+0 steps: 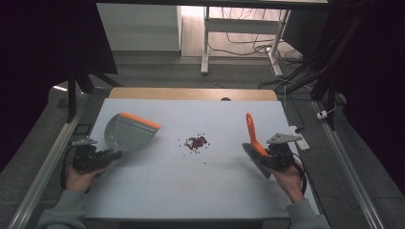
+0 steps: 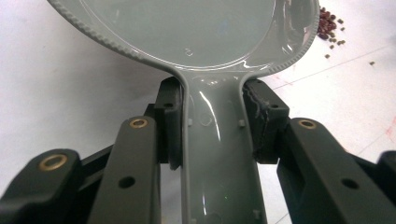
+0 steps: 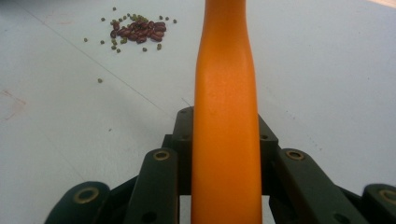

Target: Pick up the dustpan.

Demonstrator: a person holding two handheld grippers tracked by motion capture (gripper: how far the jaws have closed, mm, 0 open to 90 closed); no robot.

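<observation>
- My left gripper (image 1: pixel 111 155) is clamped on the handle of the grey dustpan (image 1: pixel 129 132), near left on the table (image 1: pixel 157 186).
- My right gripper (image 1: pixel 260 153) pinches the orange brush (image 1: pixel 252 136) handle, near right.
- The scattered beans (image 1: pixel 196 142) lie between them, mid-table, apart from both.

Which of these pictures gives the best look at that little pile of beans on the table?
The right gripper view: the pile of beans lies unobstructed, dark red and small green ones distinct. The high view shows the pile whole but tiny, mid-table. In the left gripper view the dustpan hides part of it.
</observation>
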